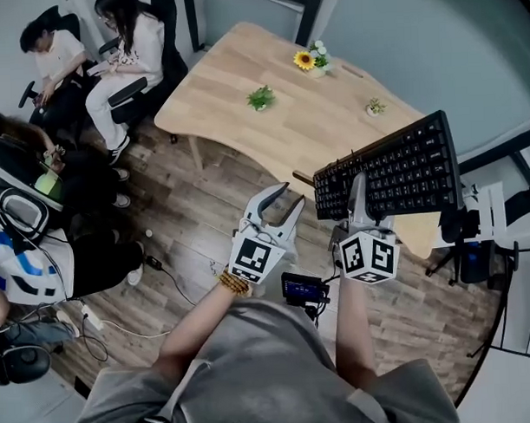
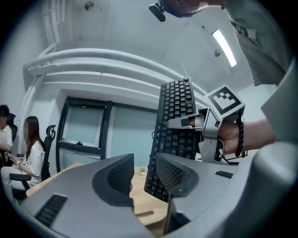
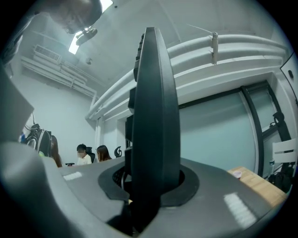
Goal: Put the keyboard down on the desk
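Observation:
A black keyboard (image 1: 389,169) hangs in the air over the near right part of the wooden desk (image 1: 243,68), keys facing up toward me. My right gripper (image 1: 360,199) is shut on its near long edge. Seen edge-on in the right gripper view, the keyboard (image 3: 153,116) stands between the jaws, which press on both its faces. My left gripper (image 1: 278,204) stays to the keyboard's left, apart from it, open and empty. In the left gripper view the keyboard (image 2: 174,135) shows beyond the open jaws, held by the right gripper (image 2: 186,122).
Three small potted plants stand on the desk: a green one (image 1: 261,98), a sunflower (image 1: 310,59) and a small one (image 1: 375,107). Two seated people (image 1: 112,55) are at the far left. Cables (image 1: 95,321) lie on the wooden floor. A chair base (image 1: 462,256) stands right.

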`<move>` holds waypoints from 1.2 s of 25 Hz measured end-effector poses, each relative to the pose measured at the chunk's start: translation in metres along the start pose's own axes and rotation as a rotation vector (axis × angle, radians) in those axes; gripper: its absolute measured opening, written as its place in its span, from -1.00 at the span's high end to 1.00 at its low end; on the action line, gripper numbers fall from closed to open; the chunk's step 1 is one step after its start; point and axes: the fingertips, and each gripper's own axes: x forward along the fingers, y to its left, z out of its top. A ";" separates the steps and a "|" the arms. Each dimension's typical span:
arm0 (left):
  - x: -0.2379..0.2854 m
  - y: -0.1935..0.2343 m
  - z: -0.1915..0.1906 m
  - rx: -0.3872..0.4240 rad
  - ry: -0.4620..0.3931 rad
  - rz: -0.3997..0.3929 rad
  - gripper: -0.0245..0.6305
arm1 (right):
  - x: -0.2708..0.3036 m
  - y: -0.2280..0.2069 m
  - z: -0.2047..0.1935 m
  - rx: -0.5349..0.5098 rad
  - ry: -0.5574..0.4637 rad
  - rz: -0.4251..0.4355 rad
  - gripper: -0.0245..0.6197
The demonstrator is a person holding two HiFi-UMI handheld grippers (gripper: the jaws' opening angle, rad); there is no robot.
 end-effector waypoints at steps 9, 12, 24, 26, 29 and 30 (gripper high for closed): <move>0.092 0.035 -0.040 -0.007 0.089 0.028 0.51 | 0.109 -0.039 -0.024 0.053 0.038 0.043 0.57; 0.115 0.041 -0.055 -0.024 0.097 0.023 0.50 | 0.133 -0.048 -0.029 0.056 0.044 0.060 0.57; 0.171 0.084 -0.152 -0.065 0.280 -0.004 0.26 | 0.224 -0.088 -0.079 0.224 0.148 0.187 0.57; 0.180 0.084 -0.165 -0.053 0.320 -0.015 0.24 | 0.236 -0.096 -0.094 0.255 0.178 0.197 0.57; 0.190 0.085 -0.177 -0.056 0.356 -0.016 0.24 | 0.255 -0.107 -0.119 0.314 0.212 0.215 0.57; 0.191 0.087 -0.180 -0.061 0.365 -0.009 0.24 | 0.260 -0.110 -0.128 0.339 0.223 0.217 0.57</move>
